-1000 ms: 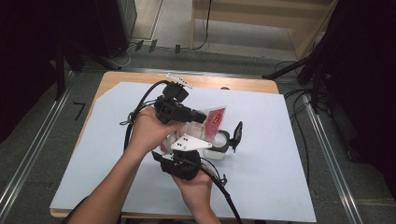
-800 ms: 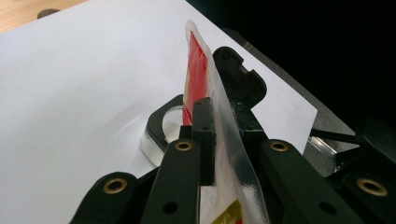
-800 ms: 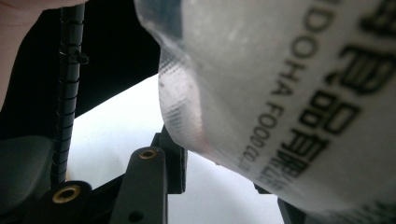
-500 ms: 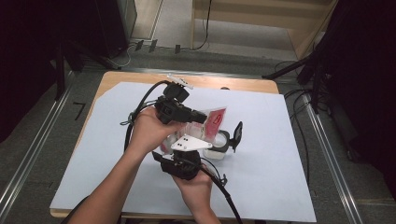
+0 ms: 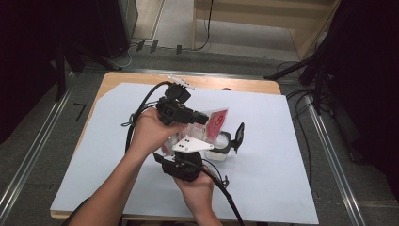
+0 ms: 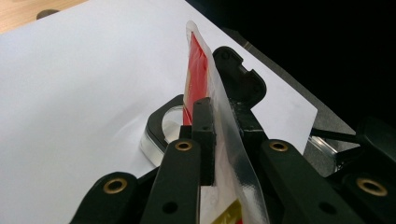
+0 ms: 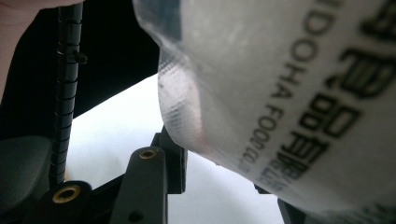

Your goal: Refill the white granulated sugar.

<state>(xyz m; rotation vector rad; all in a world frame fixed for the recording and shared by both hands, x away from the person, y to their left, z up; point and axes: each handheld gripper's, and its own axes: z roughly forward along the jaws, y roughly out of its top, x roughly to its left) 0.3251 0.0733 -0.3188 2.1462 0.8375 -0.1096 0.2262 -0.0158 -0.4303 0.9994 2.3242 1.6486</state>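
A clear plastic packet point(image 5: 215, 123) with a red panel and printed lettering is held upright over the white sheet. My left gripper point(image 5: 204, 117) reaches in from the left and is shut on the packet's point(image 6: 198, 70) edge, its jaws point(image 6: 212, 107) pinching the film. My right gripper point(image 5: 188, 147) sits just below, its grey plate facing up. In the right gripper view the packet point(image 7: 289, 93) bulges across its jaws point(image 7: 219, 158), hiding the far one, so contact is unclear. A small clear container point(image 5: 219, 151) with a black flip lid point(image 5: 240, 136) stands under the packet.
The white sheet point(image 5: 282, 179) covers most of the wooden table point(image 5: 113, 80). Black cables point(image 5: 141, 106) trail from both grippers across the left and front. The container's black rim point(image 6: 159, 122) and raised lid point(image 6: 240, 84) lie right beyond the left jaws.
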